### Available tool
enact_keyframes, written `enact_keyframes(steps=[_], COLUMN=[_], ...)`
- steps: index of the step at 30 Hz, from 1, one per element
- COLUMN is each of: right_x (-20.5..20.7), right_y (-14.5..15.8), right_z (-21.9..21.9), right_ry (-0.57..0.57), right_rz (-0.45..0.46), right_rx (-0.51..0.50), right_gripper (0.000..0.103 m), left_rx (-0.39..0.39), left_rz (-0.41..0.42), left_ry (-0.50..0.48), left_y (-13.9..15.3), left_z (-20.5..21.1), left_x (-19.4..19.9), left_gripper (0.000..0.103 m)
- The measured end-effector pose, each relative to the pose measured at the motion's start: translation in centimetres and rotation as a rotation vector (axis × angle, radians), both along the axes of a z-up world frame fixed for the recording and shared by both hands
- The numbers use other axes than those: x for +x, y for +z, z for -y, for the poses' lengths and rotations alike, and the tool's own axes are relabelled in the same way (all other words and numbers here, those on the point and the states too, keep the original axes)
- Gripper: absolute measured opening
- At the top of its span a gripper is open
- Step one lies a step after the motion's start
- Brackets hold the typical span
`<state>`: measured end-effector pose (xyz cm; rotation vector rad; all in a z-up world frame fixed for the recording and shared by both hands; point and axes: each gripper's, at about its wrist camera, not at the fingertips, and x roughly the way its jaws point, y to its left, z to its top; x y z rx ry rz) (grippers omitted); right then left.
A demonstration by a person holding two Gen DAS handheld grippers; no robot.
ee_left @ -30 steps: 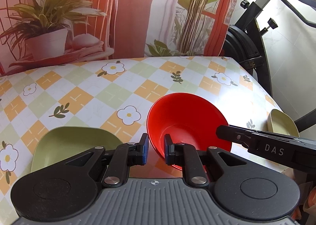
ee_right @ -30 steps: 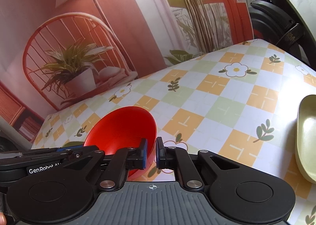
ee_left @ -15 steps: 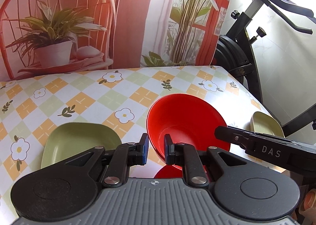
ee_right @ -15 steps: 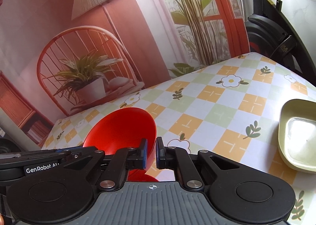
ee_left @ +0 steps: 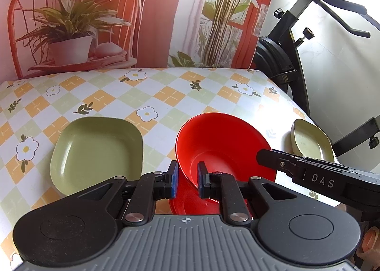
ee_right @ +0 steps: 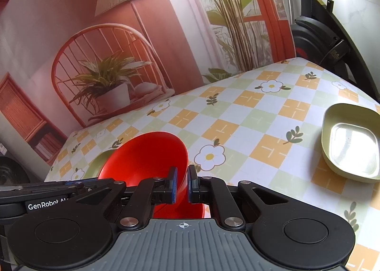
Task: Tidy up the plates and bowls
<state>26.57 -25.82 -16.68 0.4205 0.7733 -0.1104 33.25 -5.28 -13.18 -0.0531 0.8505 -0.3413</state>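
A: Holding that glossy red plastic bowl [ee_left: 220, 142] with both tools, huh? Your left gripper [ee_left: 186, 179] has its blue-padded jaws pinched on the near rim, and your right gripper [ee_right: 181, 184] is clamped on the rim too. The bowl is tipped up, off the checked floral tablecloth [ee_left: 166, 95].

B: Yep. What's that red thing under it?

A: Another red dish [ee_left: 190, 202] sits right below at 6 o'clock. Can't tell if they touch.

B: And the green ones?

A: A square olive-green plate [ee_left: 95, 152] is at 9 o'clock from the bowl. A small pale green dish [ee_right: 351, 142] is out at 3 o'clock, well apart.
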Motion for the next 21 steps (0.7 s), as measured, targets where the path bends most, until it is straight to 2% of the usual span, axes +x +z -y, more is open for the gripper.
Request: enact_keyframes(steps=[8,21], right_x=[-1.3,-1.1], right_y=[-1.0,-2.4], right_z=[-0.3,-1.3], right_ry=[-0.004,0.018], right_rz=[-0.026,-0.074], right_rx=[0.008,-0.016], right_gripper=[0.008,0.009], left_rx=[0.010,0.033], left_rz=[-0.025,-0.044], left_ry=[-0.008,0.008], left_y=[-1.4,-2.6], left_z=[0.2,-0.1], left_x=[-1.2,-1.4], left_gripper=[0.017,0.017])
